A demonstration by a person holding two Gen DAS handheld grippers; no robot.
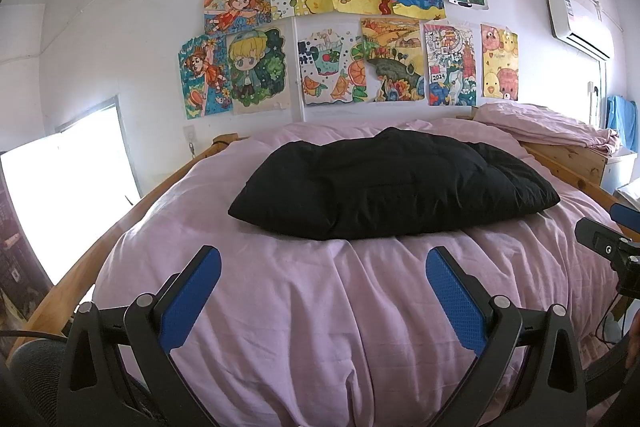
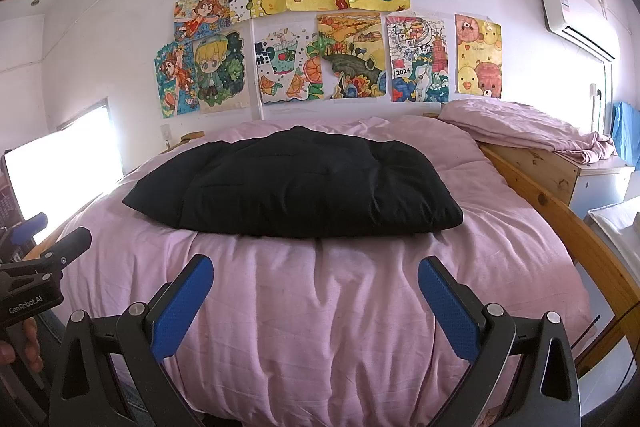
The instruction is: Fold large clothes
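Note:
A black padded garment (image 1: 394, 185) (image 2: 296, 185) lies folded into a broad bundle in the middle of the pink-covered bed (image 1: 304, 307) (image 2: 320, 307). My left gripper (image 1: 323, 259) hovers open over the near part of the bed, short of the garment, nothing between its blue pads. My right gripper (image 2: 316, 267) is likewise open and empty, just in front of the garment's near edge. Each gripper shows at the edge of the other's view: the right one (image 1: 608, 239) at far right, the left one (image 2: 44, 251) at far left, held by a hand (image 2: 20, 347).
A wooden bed frame (image 2: 560, 211) rims the bed. A folded pink quilt (image 2: 520, 125) rests on a wooden cabinet at the right. Colourful drawings (image 1: 348, 27) cover the back wall. A bright window (image 1: 68, 195) is at left, an air conditioner (image 1: 580, 27) at upper right.

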